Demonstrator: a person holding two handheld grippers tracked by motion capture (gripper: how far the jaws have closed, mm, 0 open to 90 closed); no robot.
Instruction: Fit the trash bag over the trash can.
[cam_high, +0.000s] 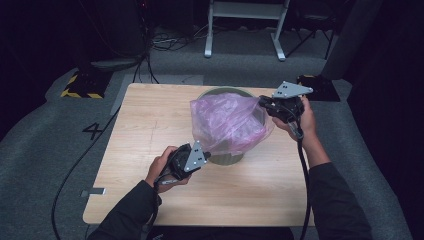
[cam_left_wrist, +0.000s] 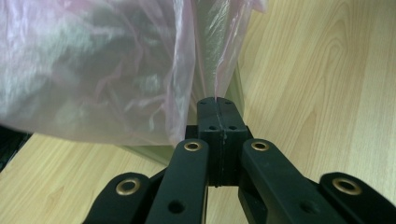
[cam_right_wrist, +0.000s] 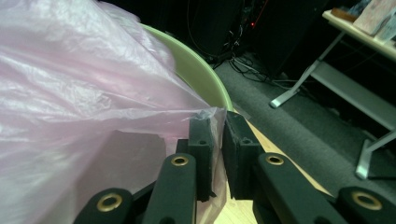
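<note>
Left gripper (cam_high: 206, 154) clenched on bag (cam_high: 227, 120) edge, right gripper (cam_high: 261, 104) likewise; bag stretched over bin (cam_high: 227, 159) near table (cam_high: 150, 130) far edge.

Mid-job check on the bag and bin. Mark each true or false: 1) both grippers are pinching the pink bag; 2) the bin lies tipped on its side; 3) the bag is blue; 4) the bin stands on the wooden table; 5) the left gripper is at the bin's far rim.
1) True: the left gripper and the right gripper are each shut on the pink bag.
2) False: the green bin stands upright.
3) False: it is translucent pink.
4) True: it stands on the wooden table.
5) False: the left gripper is at the near side, low by the bin's base; the right one is at the far right rim.
</note>
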